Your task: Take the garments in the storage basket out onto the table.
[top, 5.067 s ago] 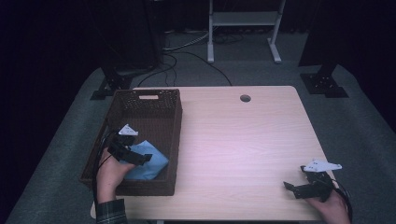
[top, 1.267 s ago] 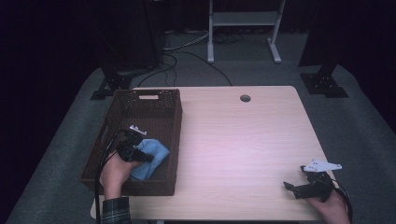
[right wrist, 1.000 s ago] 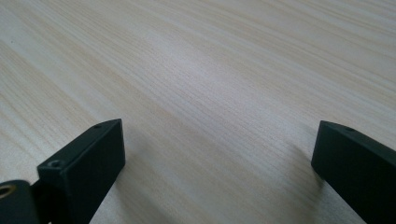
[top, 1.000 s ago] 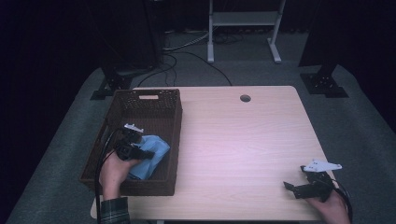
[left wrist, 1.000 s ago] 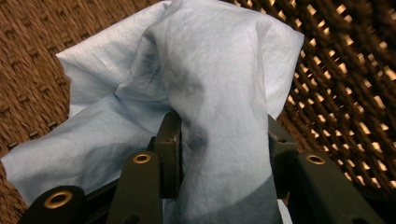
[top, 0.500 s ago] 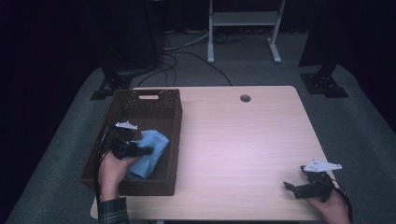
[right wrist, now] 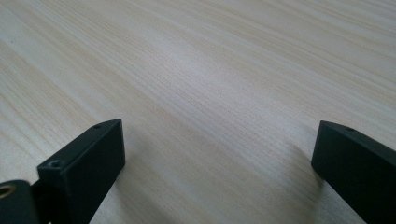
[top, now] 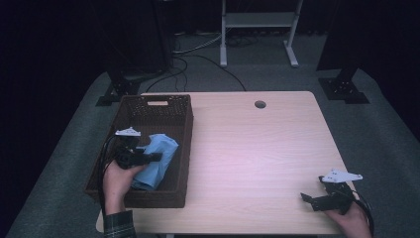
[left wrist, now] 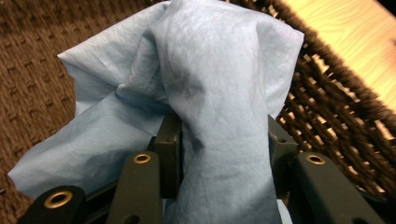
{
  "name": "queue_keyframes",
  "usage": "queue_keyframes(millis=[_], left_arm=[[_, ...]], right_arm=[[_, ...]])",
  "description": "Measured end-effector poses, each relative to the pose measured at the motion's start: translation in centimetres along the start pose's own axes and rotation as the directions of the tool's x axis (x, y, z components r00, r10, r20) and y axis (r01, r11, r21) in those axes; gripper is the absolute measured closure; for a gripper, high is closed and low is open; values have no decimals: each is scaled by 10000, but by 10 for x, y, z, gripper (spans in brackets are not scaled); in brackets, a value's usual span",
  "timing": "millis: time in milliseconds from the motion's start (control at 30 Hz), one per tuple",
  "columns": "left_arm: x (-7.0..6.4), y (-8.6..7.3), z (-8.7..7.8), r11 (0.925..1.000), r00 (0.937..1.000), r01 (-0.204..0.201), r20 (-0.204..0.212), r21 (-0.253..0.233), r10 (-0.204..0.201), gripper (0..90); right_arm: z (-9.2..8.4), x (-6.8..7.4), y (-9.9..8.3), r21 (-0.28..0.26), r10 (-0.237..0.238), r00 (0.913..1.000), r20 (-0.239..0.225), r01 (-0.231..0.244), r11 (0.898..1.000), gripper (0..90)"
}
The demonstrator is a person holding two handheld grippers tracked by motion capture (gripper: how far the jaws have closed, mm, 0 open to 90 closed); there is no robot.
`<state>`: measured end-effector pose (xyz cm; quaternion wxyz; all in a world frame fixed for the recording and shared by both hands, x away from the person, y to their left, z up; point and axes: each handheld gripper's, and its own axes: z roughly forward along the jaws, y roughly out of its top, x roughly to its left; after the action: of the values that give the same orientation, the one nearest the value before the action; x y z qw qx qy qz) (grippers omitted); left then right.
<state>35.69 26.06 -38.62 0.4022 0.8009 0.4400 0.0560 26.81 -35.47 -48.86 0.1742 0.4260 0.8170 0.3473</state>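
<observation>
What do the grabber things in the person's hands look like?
Each is black. The left gripper has blocky jaws with brass-ringed holes, a pale three-cornered plate on top and a black cable looping back past the hand. The right gripper has flat, square-ended jaws, the same pale plate and a dark cable. A plaid sleeve cuff shows on the left arm.

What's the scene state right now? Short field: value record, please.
held item: light blue cloth, bunched and draped between the jaws
left gripper: shut on the cloth, inside the basket
container: dark brown wicker basket, at the table's left edge
cloth position: partly lifted, leaning toward the basket's right wall, lower end down in the basket
right gripper: open, nothing between the jaws, low over bare wood
surface: light wood table with a round cable hole near the far edge
</observation>
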Motion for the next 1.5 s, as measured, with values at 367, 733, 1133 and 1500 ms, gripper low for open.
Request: queue_keyframes(millis=[367, 733, 1133, 1500], left_arm=[[-1, 0, -12, 9930, 9989, -103, 431, -1176, 155, 588], [-2, -1, -25, 9699, 9947, -76, 977, -2435, 323, 589], [-9, 2, -33, 9350, 9928, -431, 894, -3521, 794, 591], [-19, 8, -33, 9069, 9907, -633, 838, -4166, 1076, 589]], right_arm=[[0, 0, 0, 1, 1, 10000, 0, -1, 10000, 16], [0, 0, 0, 1, 3, 10000, 0, -3, 10000, 16], [0, 0, 0, 1, 5, 10000, 1, -5, 10000, 17], [0, 0, 0, 4, -2, 10000, -1, 2, 10000, 17]])
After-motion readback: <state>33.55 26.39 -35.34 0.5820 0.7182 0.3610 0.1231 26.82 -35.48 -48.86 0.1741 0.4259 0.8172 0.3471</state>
